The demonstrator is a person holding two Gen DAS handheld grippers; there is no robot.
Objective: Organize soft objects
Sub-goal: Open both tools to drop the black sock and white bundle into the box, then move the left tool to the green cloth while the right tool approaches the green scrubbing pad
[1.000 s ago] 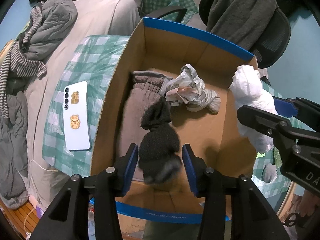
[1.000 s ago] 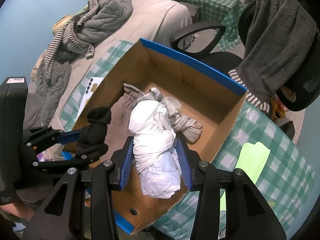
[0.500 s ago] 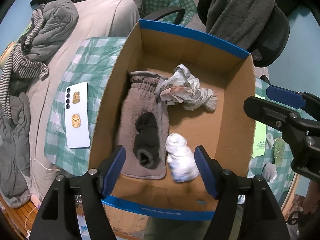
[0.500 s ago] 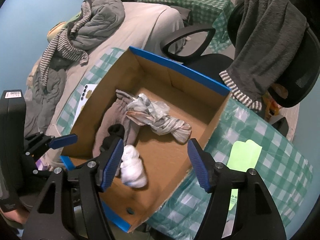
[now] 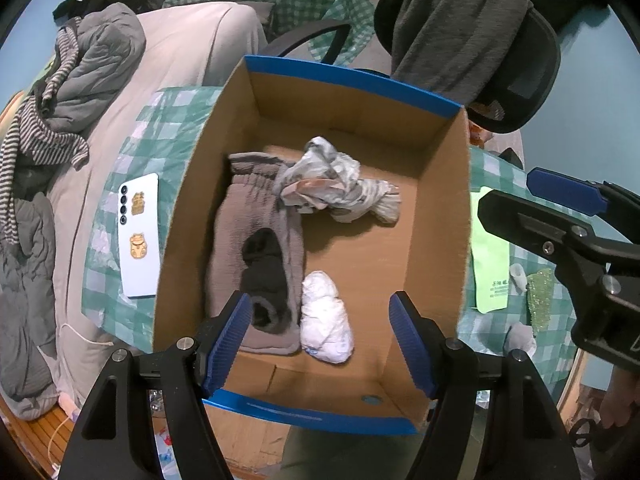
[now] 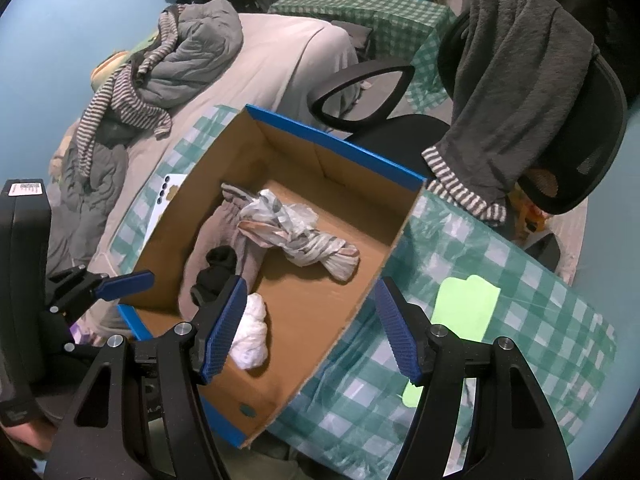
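Note:
A cardboard box [image 5: 436,216] with a blue rim stands on the green checked tablecloth. Inside lie a folded grey-brown garment [image 5: 244,216], a black rolled sock [image 5: 266,272] on top of it, a white rolled bundle [image 5: 326,318] beside the sock, and a knotted patterned cloth [image 5: 336,186]. My left gripper [image 5: 320,340] hovers open above the box's near end, nothing between its fingers. My right gripper [image 6: 308,320] is open too, above the box's near right corner. The white bundle [image 6: 252,340] and black sock [image 6: 216,272] show below it. The left gripper's blue finger [image 6: 124,283] appears at the left there.
A white phone [image 5: 138,236] lies on the cloth left of the box. A light green sheet [image 6: 464,308] lies to the right. An office chair [image 6: 560,128] draped with a grey towel stands behind. A bed with piled clothes [image 6: 192,52] fills the left.
Both grippers opened and let go: the black sock and the white bundle dropped into the box. Both grippers then rose a little and drew back.

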